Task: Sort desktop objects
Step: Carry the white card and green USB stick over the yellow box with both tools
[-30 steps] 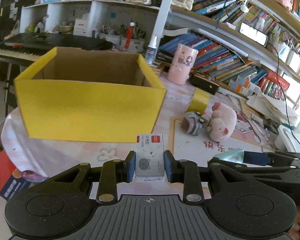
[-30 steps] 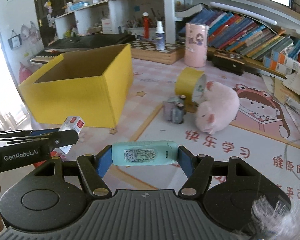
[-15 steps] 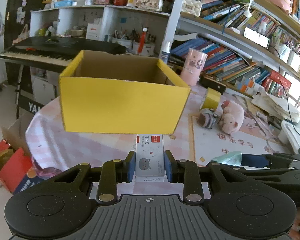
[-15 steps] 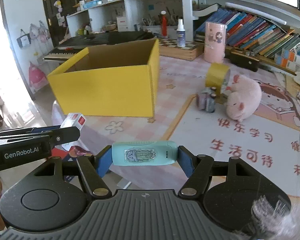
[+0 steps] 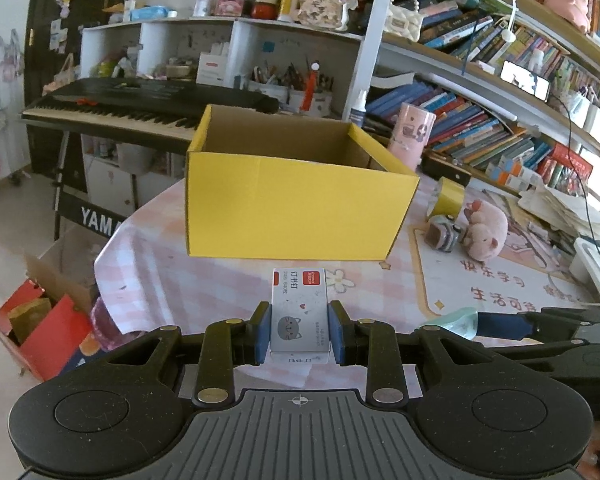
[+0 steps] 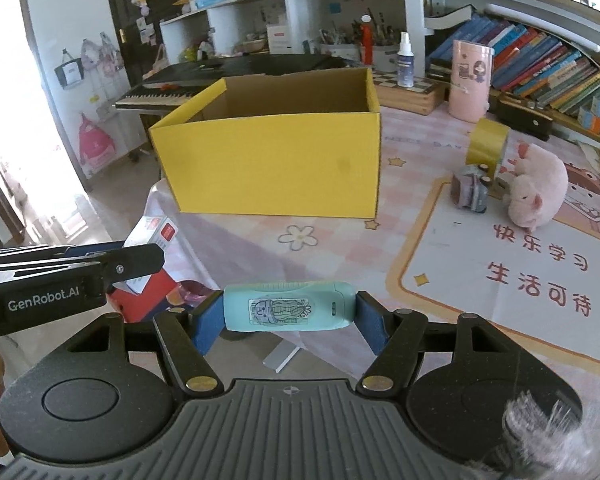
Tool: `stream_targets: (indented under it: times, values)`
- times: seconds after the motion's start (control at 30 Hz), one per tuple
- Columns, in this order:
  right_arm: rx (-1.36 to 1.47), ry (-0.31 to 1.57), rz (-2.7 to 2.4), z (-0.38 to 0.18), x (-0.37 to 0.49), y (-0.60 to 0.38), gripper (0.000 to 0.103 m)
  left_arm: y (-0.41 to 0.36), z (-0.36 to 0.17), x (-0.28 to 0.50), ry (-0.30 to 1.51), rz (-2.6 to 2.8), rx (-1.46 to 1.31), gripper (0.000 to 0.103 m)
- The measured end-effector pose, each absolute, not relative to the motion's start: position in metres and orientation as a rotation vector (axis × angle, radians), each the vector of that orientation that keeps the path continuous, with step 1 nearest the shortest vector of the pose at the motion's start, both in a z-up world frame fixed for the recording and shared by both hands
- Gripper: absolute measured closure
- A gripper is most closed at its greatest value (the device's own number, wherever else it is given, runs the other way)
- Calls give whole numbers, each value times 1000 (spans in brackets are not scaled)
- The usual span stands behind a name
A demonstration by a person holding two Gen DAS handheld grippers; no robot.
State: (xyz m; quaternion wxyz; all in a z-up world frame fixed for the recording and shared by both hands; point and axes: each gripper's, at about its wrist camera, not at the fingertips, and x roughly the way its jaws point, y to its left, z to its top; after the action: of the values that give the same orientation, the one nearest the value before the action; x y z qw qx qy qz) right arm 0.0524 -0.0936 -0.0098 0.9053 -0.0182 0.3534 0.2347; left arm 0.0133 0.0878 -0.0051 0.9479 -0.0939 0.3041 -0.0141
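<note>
My left gripper point(image 5: 299, 334) is shut on a small white staple box point(image 5: 299, 312) with a grey cat print, held in the air in front of the table's near edge. My right gripper point(image 6: 288, 316) is shut on a teal stapler-like case point(image 6: 286, 311), held crosswise. An open yellow cardboard box point(image 5: 296, 216) stands on the pink table ahead; it also shows in the right wrist view point(image 6: 276, 164). The left gripper's arm point(image 6: 60, 276) with the staple box point(image 6: 156, 236) shows at the left of the right wrist view.
On the table right of the box lie a yellow tape roll point(image 6: 486, 146), a small toy car point(image 6: 470, 192) and a pink plush pig point(image 6: 538, 196). A pink cylinder point(image 6: 470, 80) stands behind. A keyboard point(image 5: 140, 112) and shelves are beyond. Red boxes point(image 5: 48, 328) sit on the floor left.
Both grippers have pulled back from the table with their objects still held; the yellow box and the table objects now look farther away.
</note>
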Motion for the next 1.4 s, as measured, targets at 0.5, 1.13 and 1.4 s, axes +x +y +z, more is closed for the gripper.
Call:
stream_targets:
  times: [0.5, 1.13, 1.4]
  values:
    - [-78, 732, 521, -8, 48, -71, 36, 107, -2, 11, 592, -19, -212, 74]
    - [-97, 659, 513, 16, 66, -54, 36, 123, 26, 34, 478, -30, -201, 74]
    - [-61, 582, 495, 41, 91, -56, 36, 125, 38, 59, 427, -27, -213, 74]
